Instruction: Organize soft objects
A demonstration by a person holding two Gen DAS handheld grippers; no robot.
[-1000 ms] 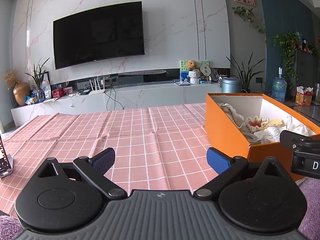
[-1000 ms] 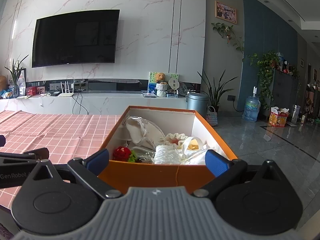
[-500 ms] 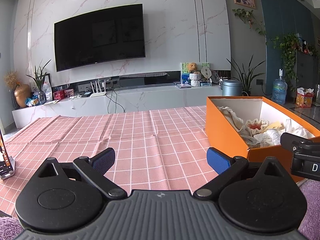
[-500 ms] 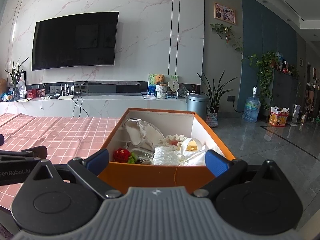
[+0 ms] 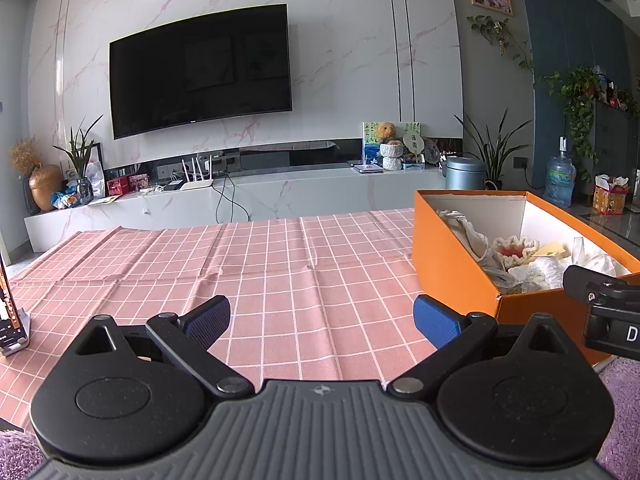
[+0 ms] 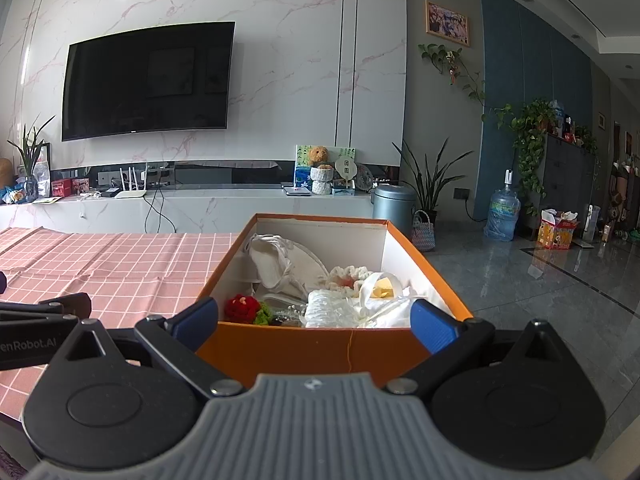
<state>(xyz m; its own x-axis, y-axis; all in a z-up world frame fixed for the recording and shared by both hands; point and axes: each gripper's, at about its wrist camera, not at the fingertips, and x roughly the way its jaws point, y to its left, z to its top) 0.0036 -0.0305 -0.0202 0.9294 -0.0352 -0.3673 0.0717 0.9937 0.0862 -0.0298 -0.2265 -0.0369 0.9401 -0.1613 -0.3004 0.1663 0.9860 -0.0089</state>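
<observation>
Right claw (image 6: pixel 315 324) spread, orange box (image 6: pixel 312 350) ahead

I see the tabletop (image 5: pixel 280 264) covered by a creased pink checked cloth (image 5: pixel 168 272). An open orange box (image 6: pixel 312 348) sits on its right end; a phone on a stand (image 5: pixel 12 320) at the left edge.

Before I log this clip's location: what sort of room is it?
Most likely a home living room: a large black wall-mounted television, a long white marble media console and potted green houseplants.
</observation>
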